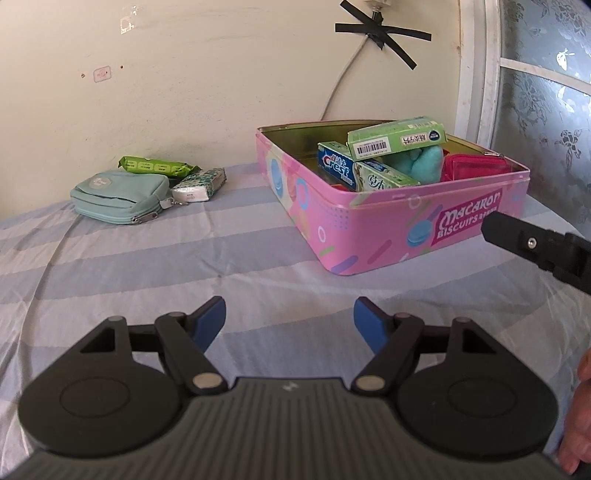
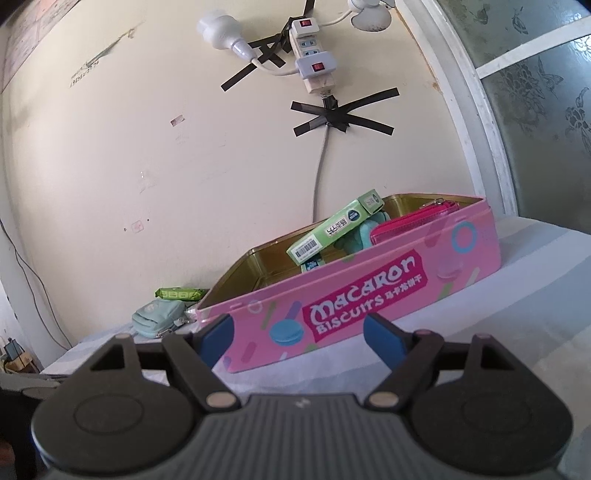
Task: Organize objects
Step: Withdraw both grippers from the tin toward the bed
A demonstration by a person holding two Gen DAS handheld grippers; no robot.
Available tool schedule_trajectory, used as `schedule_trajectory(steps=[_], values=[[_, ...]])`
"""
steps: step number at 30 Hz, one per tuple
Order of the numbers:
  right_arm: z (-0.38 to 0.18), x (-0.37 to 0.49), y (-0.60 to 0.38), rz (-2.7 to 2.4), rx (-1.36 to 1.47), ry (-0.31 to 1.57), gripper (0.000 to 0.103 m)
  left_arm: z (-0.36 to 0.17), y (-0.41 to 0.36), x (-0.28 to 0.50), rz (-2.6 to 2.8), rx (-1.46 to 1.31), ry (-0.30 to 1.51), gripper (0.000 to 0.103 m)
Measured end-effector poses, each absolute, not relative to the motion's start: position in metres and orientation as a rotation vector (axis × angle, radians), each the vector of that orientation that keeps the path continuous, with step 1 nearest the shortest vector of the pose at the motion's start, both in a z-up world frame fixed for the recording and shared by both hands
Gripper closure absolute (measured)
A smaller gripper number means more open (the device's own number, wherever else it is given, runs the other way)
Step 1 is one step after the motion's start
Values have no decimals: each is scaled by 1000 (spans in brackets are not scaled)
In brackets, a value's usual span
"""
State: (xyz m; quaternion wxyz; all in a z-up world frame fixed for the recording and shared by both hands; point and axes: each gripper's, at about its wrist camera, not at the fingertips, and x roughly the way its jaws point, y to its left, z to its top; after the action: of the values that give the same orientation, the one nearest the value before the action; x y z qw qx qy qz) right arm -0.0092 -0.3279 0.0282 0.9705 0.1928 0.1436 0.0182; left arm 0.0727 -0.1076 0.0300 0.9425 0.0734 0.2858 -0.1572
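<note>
A pink Macaron Biscuits tin (image 1: 388, 229) stands open on the striped bed; it also shows in the right wrist view (image 2: 369, 291). It holds a green box (image 1: 397, 138), a Crest toothpaste box (image 1: 336, 166), a teal plush (image 1: 424, 162) and a red pouch (image 1: 476, 166). At the back left lie a teal pouch (image 1: 118, 197), a green wipes pack (image 1: 155, 166) and a tissue pack (image 1: 199, 184). My left gripper (image 1: 289, 321) is open and empty, short of the tin. My right gripper (image 2: 297, 338) is open and empty, close to the tin's front wall.
The wall behind carries a taped cable (image 1: 380, 33) and a power strip (image 2: 314, 55). A window frame (image 1: 476, 74) runs along the right. The right gripper's body (image 1: 539, 251) shows in the left wrist view at the right edge. The striped sheet (image 1: 184, 266) covers the bed.
</note>
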Motion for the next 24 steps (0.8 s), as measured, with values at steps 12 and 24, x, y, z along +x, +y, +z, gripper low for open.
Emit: schedule_trajectory(steps=[12, 24], values=[[28, -14, -331, 26, 406, 261, 22, 30, -107, 70, -310, 153, 564, 17], [28, -13, -332, 31, 410, 256, 19, 32, -110, 67, -311, 158, 553, 17]])
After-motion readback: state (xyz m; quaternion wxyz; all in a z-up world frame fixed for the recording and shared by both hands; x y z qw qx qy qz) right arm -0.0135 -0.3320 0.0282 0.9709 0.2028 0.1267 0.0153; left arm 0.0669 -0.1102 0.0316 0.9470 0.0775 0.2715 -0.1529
